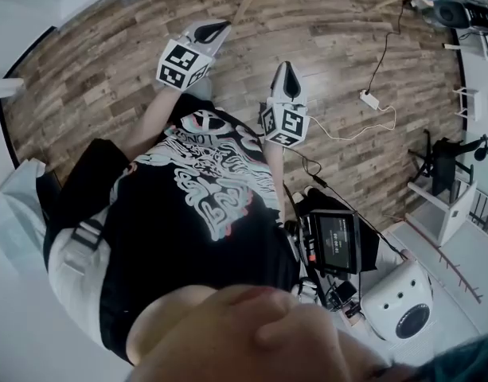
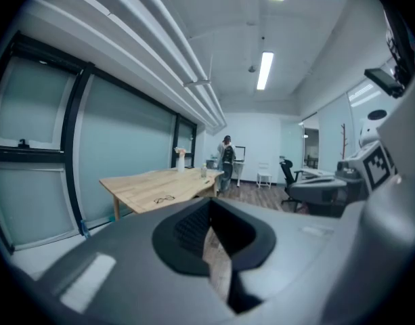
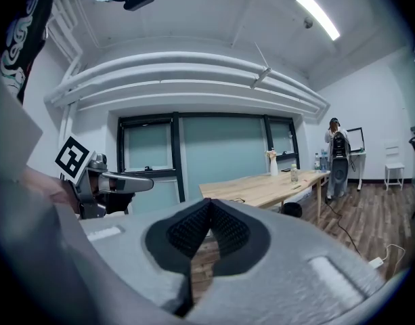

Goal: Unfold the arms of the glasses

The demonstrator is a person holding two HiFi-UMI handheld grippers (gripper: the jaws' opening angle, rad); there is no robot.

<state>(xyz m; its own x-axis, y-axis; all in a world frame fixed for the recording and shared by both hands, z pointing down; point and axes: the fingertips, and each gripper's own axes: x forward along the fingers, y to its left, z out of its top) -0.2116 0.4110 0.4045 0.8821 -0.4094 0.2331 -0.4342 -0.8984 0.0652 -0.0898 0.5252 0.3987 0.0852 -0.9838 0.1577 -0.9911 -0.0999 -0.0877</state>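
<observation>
**Both grippers up and shut, glasses far off on the table**

We're looking down from the head view: the left gripper (image 1: 212,29) and the right gripper (image 1: 286,75) are held out side by side in front of a black T-shirt (image 1: 204,213), above the wood floor (image 1: 339,46), well clear of any table.

In the left gripper view, the left gripper (image 2: 209,207) has its jaws pressed together at the tips, with nothing between them. It's the same in the right gripper view: the right gripper (image 3: 208,212) has its dark ribbed pads meeting, and it holds nothing.

And the glasses (image 2: 164,199)? They're lying on the light wooden table (image 2: 143,181) across the room, near its front edge and well apart from both grippers. They're too small to tell how the arms sit. A person (image 2: 226,160) stands at the table's far end.
</observation>
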